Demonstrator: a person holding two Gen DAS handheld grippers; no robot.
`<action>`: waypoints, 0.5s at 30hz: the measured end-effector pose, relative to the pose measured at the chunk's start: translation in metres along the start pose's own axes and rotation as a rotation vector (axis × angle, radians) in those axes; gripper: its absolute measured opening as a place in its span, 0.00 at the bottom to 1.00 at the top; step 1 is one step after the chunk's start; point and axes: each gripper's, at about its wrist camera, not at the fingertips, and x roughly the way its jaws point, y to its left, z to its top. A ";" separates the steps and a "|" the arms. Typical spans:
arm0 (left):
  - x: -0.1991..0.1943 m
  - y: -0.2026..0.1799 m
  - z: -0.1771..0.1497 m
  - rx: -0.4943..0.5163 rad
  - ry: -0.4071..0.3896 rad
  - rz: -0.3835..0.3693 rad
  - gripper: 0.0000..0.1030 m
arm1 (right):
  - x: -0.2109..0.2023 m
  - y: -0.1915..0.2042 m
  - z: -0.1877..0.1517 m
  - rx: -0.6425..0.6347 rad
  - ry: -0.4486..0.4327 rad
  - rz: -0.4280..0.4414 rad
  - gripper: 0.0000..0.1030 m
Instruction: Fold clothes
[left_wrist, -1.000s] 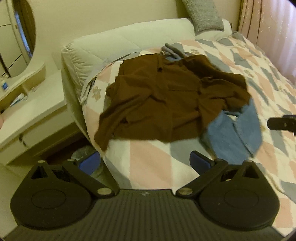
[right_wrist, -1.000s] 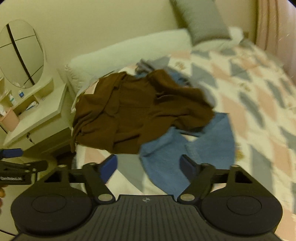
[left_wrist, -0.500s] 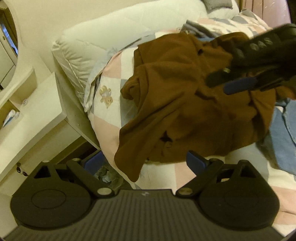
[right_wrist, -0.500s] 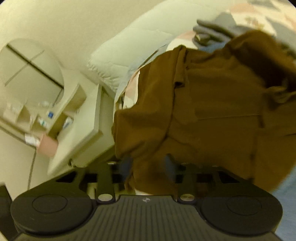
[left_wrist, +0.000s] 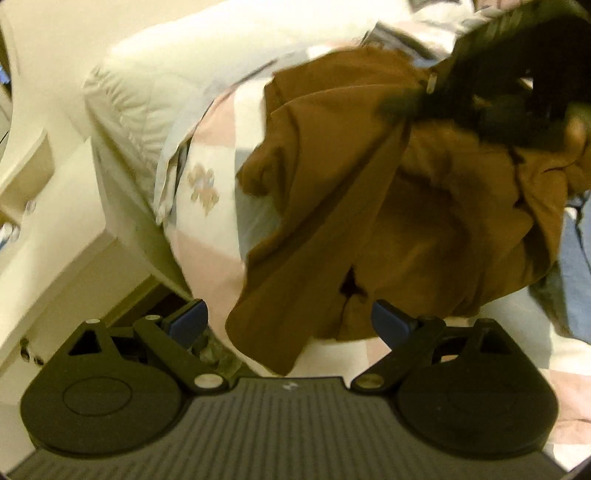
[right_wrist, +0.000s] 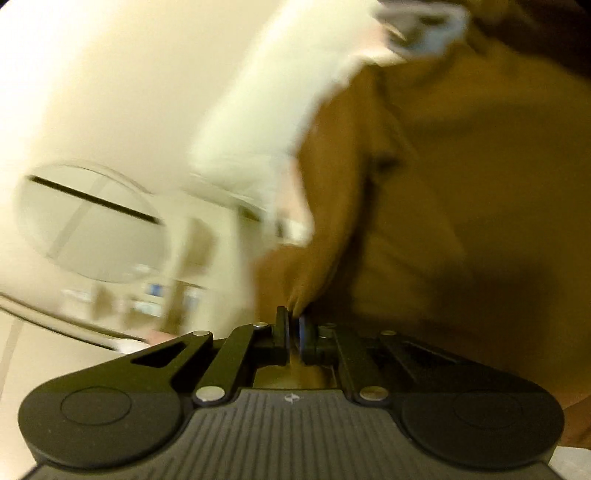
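A brown shirt (left_wrist: 369, 206) lies crumpled on the patterned bedspread (left_wrist: 218, 184), one corner hanging over the bed's edge. My left gripper (left_wrist: 290, 323) is open, its blue pads on either side of that hanging corner, not closed on it. My right gripper (right_wrist: 294, 328) is shut on a pinch of the brown shirt (right_wrist: 461, 203) and lifts it; it also shows in the left wrist view (left_wrist: 424, 103), blurred, at the upper right above the shirt. The right wrist view is motion-blurred.
Blue jeans (left_wrist: 576, 266) lie at the right under the shirt. A white duvet (left_wrist: 155, 88) is bunched at the head of the bed. A cream bedside unit (left_wrist: 55, 221) stands left, with an oval mirror (right_wrist: 88, 225) above it.
My right gripper has closed on the brown shirt and pulled its fabric up. My left gripper has moved in closer to the shirt's hanging corner, still open.
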 end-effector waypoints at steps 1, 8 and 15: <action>-0.006 0.001 0.004 0.009 -0.020 -0.014 0.88 | -0.012 0.008 0.008 -0.011 -0.030 0.024 0.05; -0.029 0.010 0.041 -0.010 -0.144 -0.151 0.86 | -0.119 0.033 0.102 -0.037 -0.320 0.038 0.05; 0.037 -0.020 0.093 -0.022 -0.134 -0.200 0.89 | -0.133 0.030 0.147 -0.060 -0.371 -0.050 0.05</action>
